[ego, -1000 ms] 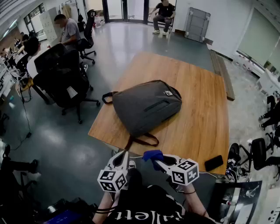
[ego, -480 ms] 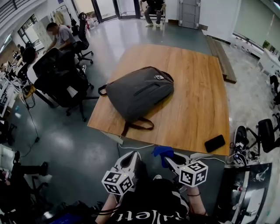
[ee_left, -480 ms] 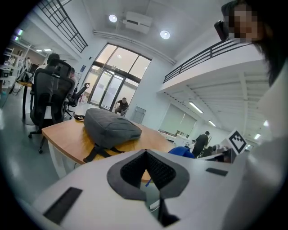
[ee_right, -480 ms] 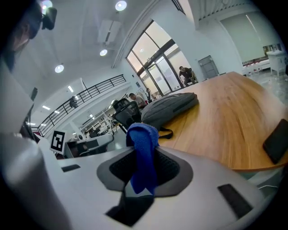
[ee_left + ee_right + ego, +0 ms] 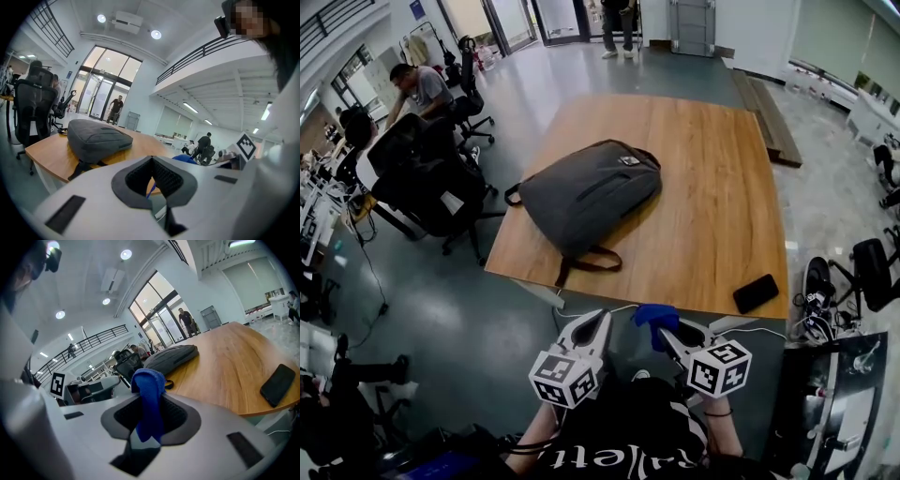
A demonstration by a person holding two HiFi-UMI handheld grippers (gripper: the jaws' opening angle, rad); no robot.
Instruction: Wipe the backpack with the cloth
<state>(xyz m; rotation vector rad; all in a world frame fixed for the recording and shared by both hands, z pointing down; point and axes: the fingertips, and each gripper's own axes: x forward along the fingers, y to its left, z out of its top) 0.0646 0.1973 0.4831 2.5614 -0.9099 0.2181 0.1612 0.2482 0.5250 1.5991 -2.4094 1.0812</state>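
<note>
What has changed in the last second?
Nothing taken hold of or let go. Both tools drifted slightly rightward in the head view, at the wooden table's near edge. The right tool stays shut on the blue cloth, the left tool shut and empty; the grey backpack and black phone lie where they were.

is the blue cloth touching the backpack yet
Apart. The head view shows the cloth clamped in the right gripper by the table's near edge, with bare wood between it and the backpack.
</note>
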